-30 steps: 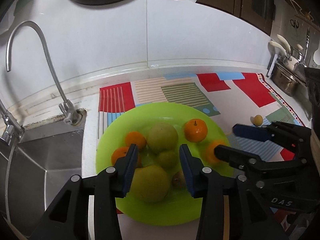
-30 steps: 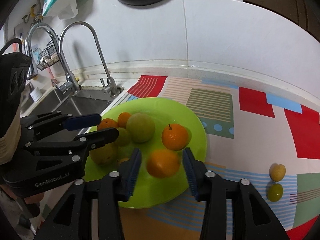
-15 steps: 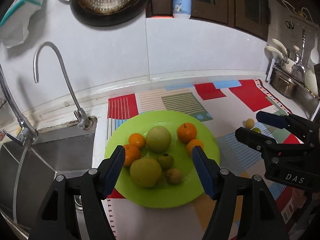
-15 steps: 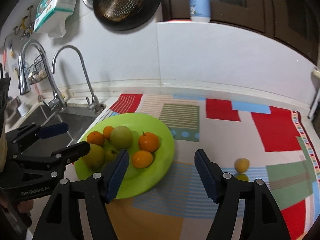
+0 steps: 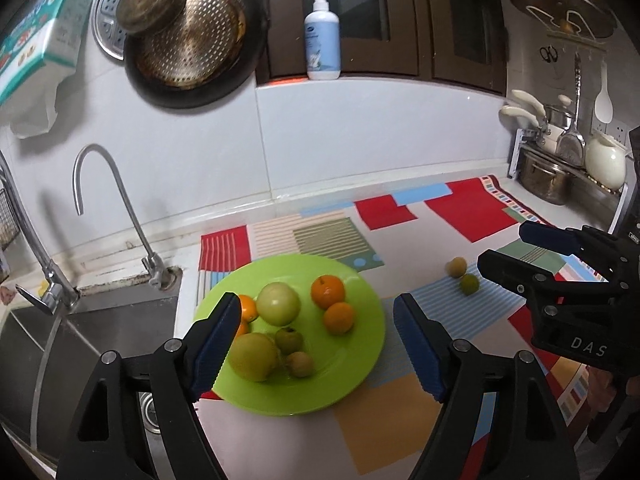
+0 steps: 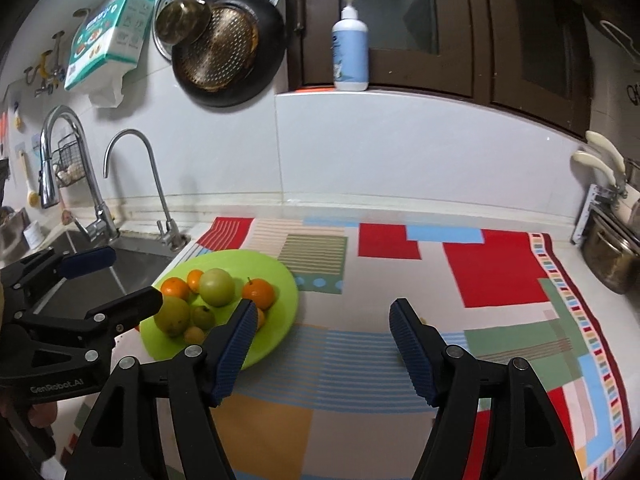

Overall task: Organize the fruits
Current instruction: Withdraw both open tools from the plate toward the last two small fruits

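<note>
- Orange [image 5: 240, 326], left wrist view: mostly hidden behind the left finger pad [image 5: 218, 340]; only a sliver shows.
- Orange [image 6: 261, 317], right wrist view: largely covered by the blue pad [image 6: 236, 350].
- Two small fruits on the mat: in the right wrist view hidden behind the right finger; kind too small to tell in the left wrist view [image 5: 463, 276].
- Sink [image 5: 80, 332]: cut off by the frame edge.
- Pot [image 6: 612, 256]: partly cropped at the right.

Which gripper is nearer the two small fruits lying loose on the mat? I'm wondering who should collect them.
Right. The right gripper hangs open just beside the two small fruits on the mat, while the left gripper is open over the green plate.
</note>
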Motion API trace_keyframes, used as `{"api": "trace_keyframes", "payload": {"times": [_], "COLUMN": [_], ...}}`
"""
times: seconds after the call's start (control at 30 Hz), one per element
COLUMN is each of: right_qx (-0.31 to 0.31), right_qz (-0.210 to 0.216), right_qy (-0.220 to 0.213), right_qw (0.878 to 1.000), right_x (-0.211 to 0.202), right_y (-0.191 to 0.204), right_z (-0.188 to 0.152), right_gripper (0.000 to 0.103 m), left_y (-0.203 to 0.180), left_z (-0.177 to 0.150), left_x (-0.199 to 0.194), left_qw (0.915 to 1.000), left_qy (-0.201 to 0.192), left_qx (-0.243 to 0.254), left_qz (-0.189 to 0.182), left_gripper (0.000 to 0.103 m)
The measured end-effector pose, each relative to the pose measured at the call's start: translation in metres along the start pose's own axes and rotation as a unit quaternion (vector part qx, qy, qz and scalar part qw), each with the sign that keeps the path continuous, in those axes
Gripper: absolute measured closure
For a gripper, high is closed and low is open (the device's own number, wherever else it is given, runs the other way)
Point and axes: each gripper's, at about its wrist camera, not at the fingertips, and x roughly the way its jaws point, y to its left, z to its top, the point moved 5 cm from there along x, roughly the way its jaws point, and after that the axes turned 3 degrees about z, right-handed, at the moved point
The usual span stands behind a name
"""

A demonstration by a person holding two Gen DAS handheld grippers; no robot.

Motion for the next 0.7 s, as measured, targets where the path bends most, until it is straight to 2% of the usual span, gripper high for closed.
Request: {"api": "trace_keyframes", "payload": {"times": [0.43, 0.7], "right_qx": [-0.003, -0.005], "right_qz": [-0.010, -0.005], "right_qy": [-0.011, -0.001], "right_qw": [1.000, 1.000], "right_x": [-0.024, -0.024], "right_y": [-0.050, -0.084], "right_z": [-0.001, -0.010], "right_gripper": [0.034, 0.034], "left_y": [-0.055, -0.088], "left_z": [0.007, 0.007], "left_x": [-0.001, 0.008], "left_qw": [0.9999, 0.9999], "left_qy": [-0.003, -0.003], "left_qx": [-0.009, -0.014], "left_qz": [-0.008, -0.002], "left_gripper": [0.025, 0.025]}}
